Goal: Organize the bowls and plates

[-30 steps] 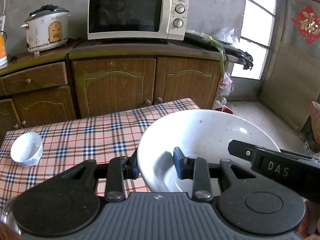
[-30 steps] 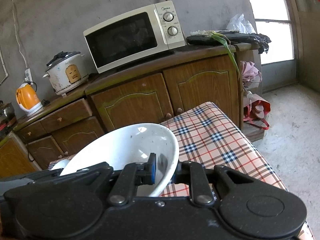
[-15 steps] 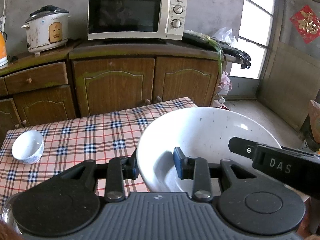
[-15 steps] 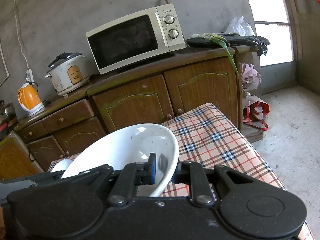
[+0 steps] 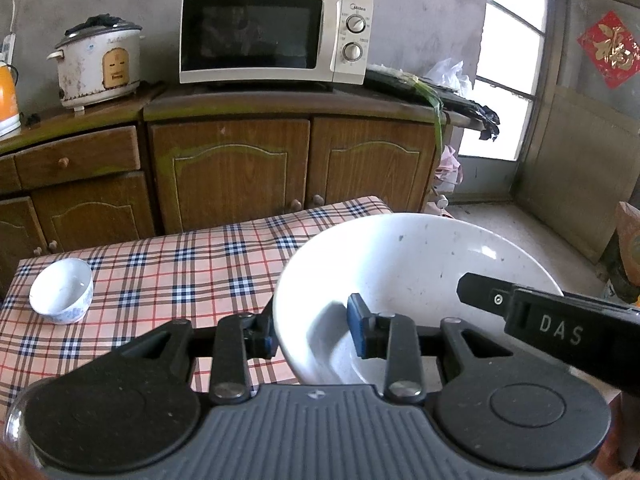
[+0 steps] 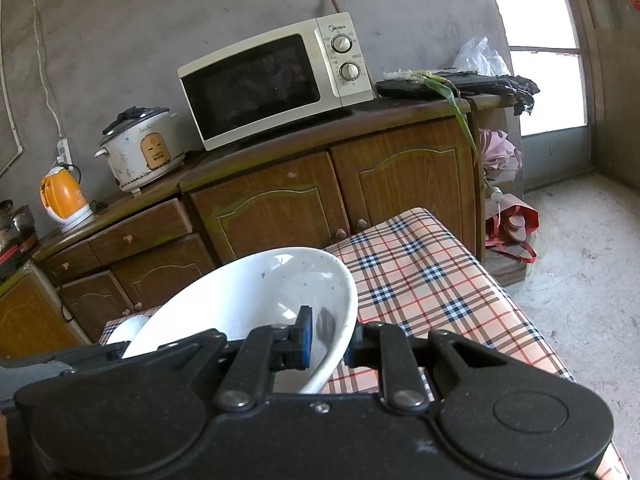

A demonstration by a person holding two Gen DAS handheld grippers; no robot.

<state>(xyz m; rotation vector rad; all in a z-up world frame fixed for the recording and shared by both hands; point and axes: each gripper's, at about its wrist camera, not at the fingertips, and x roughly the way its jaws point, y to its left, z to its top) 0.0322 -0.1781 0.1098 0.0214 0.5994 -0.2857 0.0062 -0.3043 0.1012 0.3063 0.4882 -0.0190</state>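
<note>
From the left wrist, a large white bowl [image 5: 420,264], speckled with dark flecks, is seen held above the desk [image 5: 180,264], its opening turned upward and toward the camera. Its near rim is pinched by the jaws of the left gripper [image 5: 312,334], one pad outside, one inside. A small white bowl [image 5: 62,290] is seen upright at the desk's left edge.

From the right wrist, the same bowl [image 6: 256,292] is seen tilted, its right rim pinched by the right gripper [image 6: 330,340]. An orange kettle [image 6: 64,198] is shown fully only here.
</note>
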